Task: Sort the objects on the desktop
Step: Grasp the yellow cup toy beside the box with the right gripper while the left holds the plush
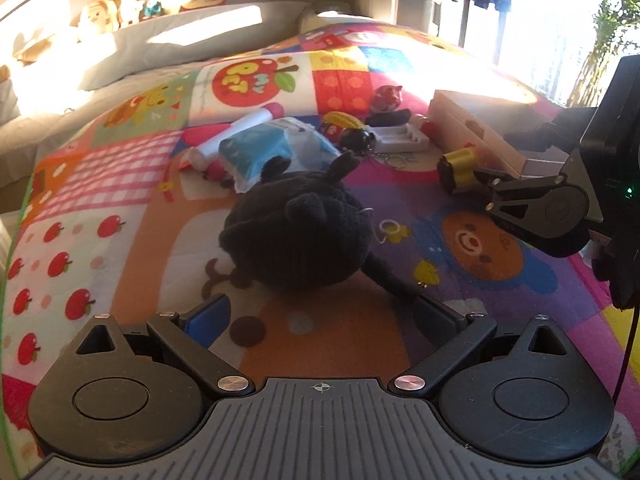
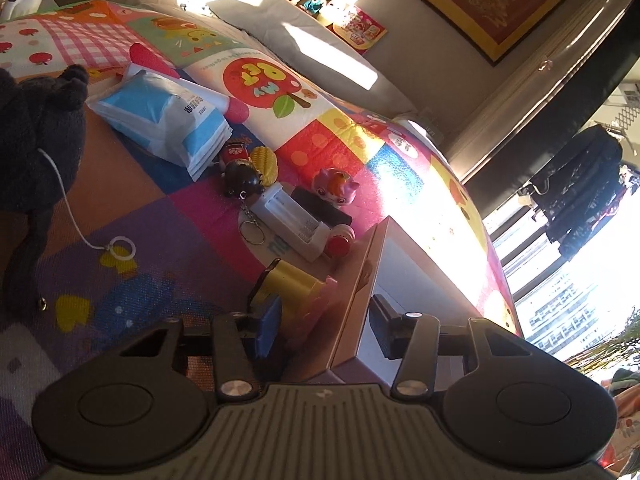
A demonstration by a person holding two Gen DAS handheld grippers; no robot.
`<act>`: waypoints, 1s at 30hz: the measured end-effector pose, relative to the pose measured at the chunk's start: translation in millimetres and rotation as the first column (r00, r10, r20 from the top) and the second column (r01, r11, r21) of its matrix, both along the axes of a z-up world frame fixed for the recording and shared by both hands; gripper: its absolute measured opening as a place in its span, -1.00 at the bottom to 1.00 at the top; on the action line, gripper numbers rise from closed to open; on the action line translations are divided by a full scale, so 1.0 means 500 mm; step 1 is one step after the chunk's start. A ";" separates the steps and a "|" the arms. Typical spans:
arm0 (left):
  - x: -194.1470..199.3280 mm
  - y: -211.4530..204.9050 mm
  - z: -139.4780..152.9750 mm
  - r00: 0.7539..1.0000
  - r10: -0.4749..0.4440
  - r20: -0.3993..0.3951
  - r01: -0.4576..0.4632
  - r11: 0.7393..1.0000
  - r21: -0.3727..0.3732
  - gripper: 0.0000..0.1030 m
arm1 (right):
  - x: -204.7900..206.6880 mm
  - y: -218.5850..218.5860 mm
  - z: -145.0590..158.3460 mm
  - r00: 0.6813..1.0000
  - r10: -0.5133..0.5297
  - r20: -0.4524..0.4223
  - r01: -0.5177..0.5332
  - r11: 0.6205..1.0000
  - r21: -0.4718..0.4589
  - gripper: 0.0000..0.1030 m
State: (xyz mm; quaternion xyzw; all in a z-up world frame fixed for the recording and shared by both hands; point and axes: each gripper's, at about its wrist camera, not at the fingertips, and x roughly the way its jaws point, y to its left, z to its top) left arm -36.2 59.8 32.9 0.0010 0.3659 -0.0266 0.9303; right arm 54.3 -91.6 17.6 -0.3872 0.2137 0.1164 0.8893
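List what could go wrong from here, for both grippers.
1. The right gripper straddles the wooden box wall, with the yellow roll beside its left pad. Closing may clamp the wall too and drag the box.
2. The left gripper is open short of the black plush, whose tail reaches one finger. It might catch only the tail, leaving the plush dangling.
3. The plush's ring cord trails on the mat and could snag.

Light source: strong sun through the window (image 1: 552,28), blown out to white.
Glare: washes out the far playmat (image 2: 424,184) and pillow (image 1: 192,36).
Shadows: hard-edged; black plush toy (image 1: 296,228) perhaps underexposed, detail lost.
Distortion: heavy fisheye bending at edges.
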 end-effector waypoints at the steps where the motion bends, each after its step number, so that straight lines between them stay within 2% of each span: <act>1: 0.004 -0.006 0.001 1.000 -0.007 0.001 0.007 1.000 0.001 0.96 | -0.003 -0.006 -0.001 1.000 0.000 0.002 0.000 1.000 0.000 -0.26; 3: 0.015 -0.017 0.002 1.000 -0.023 0.008 0.023 1.000 0.007 0.96 | -0.004 -0.018 0.002 1.000 -0.006 0.000 0.006 1.000 0.012 -0.41; 5: 0.031 -0.023 0.002 1.000 -0.027 0.016 0.027 0.999 0.019 0.97 | -0.005 -0.030 0.007 1.000 -0.004 -0.016 0.005 0.999 0.038 -0.47; 10: 0.089 -0.009 -0.005 1.000 -0.002 0.019 0.000 0.993 0.114 0.98 | -0.025 -0.043 0.030 1.000 0.013 0.009 -0.014 0.996 0.083 -0.47; 16: 0.126 0.046 0.005 0.996 0.075 0.045 -0.084 0.965 0.250 1.00 | -0.028 -0.018 0.046 0.998 0.057 0.022 -0.059 0.995 0.086 -0.47; 21: 0.112 0.084 0.017 0.990 0.133 0.051 -0.140 0.975 0.174 1.00 | 0.008 0.025 0.027 0.999 0.026 -0.019 -0.025 0.996 0.091 -0.44; 24: 0.101 0.089 0.013 0.990 0.136 0.042 -0.141 0.979 0.150 1.00 | 0.025 0.033 0.019 0.999 -0.011 -0.035 0.015 0.993 0.113 -0.43; 30: 0.099 0.090 0.003 0.991 0.134 0.028 -0.137 0.983 0.120 1.00 | 0.028 0.046 0.011 0.994 0.003 -0.108 0.012 0.989 0.144 -0.41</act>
